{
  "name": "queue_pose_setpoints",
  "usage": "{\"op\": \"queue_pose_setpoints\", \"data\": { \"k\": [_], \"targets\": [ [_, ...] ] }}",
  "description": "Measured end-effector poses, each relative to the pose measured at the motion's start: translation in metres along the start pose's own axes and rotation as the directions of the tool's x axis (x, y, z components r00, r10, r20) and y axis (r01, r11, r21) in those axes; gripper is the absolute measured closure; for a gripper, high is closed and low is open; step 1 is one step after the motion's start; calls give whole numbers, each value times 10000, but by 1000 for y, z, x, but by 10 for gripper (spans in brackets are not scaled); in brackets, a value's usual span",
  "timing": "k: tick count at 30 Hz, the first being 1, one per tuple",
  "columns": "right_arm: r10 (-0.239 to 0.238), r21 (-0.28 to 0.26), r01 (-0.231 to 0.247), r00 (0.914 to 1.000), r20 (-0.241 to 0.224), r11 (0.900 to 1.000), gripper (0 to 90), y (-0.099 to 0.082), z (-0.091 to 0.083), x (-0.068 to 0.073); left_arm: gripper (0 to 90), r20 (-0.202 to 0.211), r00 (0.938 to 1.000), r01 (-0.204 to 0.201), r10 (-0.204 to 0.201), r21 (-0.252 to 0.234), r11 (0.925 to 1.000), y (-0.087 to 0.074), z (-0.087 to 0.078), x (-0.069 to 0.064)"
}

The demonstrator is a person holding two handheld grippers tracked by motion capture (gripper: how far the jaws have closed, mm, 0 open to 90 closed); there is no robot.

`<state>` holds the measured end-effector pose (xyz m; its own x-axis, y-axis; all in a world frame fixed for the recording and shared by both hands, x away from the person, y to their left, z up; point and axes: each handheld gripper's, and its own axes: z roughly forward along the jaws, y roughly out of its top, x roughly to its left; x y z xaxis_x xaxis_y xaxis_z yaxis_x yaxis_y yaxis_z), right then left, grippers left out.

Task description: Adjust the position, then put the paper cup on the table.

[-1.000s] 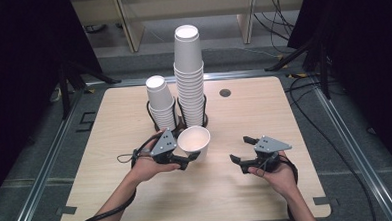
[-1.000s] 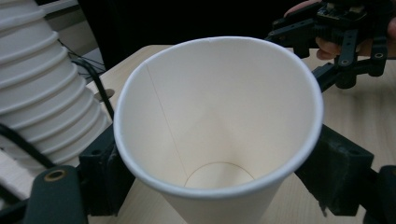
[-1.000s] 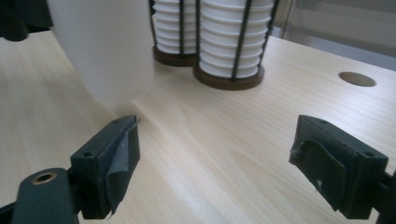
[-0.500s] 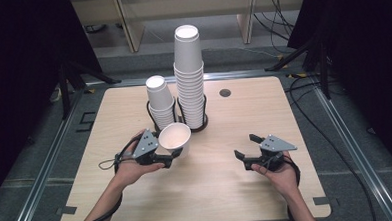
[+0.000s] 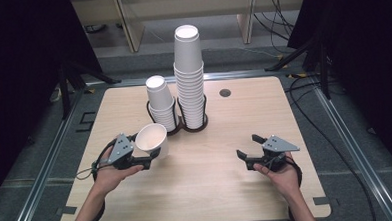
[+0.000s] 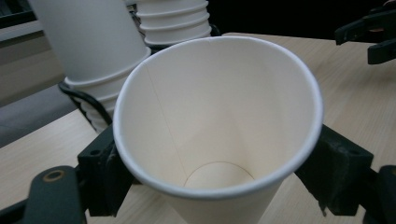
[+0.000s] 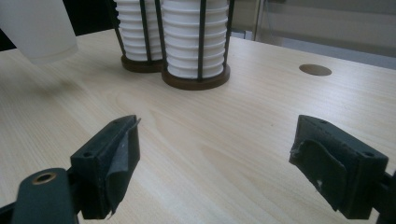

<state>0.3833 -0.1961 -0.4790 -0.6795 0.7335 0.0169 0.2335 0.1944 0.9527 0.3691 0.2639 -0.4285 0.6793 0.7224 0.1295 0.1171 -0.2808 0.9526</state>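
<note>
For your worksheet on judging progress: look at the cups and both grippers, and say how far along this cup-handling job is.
Done: one paper cup is off the stacks and clamped in the left gripper, held tilted above the table. In hand: that cup, beside the short stack and the tall stack in their wire holders. Left: setting the cup down somewhere, probably; the right gripper waits open and empty.

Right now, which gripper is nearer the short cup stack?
Left. The left gripper, shut on a loose paper cup, sits just in front of the short cup stack. The right gripper is open, far across the table.
</note>
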Motion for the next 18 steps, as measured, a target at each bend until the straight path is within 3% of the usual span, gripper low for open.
{"op": "queue_pose_setpoints", "data": {
  "k": [4, 8, 9, 10, 11, 14, 18],
  "targets": [
    [346, 146, -346, 9994, -23, 9993, 158, 0, 0, 3, 193, -338, 9994, 118, -124, -170, 9998, -3, -7, 5],
    [26, 27, -26, 9999, 99, 10000, 158, 0, 0, -1, 193, -617, 9978, 226, -227, -19, 9997, -6, -15, 9],
    [70, 55, -71, 9999, 135, 10000, 158, -1, 0, -2, 193, -545, 9985, 30, -30, -14, 10000, -7, -16, 11],
    [175, -47, -175, 9998, 4, 9998, 158, -2, 1, -2, 193, -762, 9969, 195, -193, 19, 9998, -9, -17, 11],
    [182, 73, -182, 9998, 9, 9998, 158, -2, 0, -3, 193, -703, 9975, 101, -110, -127, 9999, -9, -17, 13],
    [19, -39, -18, 9995, 331, 10000, 159, -2, 1, -7, 193, -916, 9956, 204, -212, -89, 9998, -12, -20, 15],
    [609, 88, -613, 9975, 348, 9981, 158, -2, -2, -6, 192, -1181, 9926, 292, -280, 91, 9995, -16, -24, 16]
  ]
}}
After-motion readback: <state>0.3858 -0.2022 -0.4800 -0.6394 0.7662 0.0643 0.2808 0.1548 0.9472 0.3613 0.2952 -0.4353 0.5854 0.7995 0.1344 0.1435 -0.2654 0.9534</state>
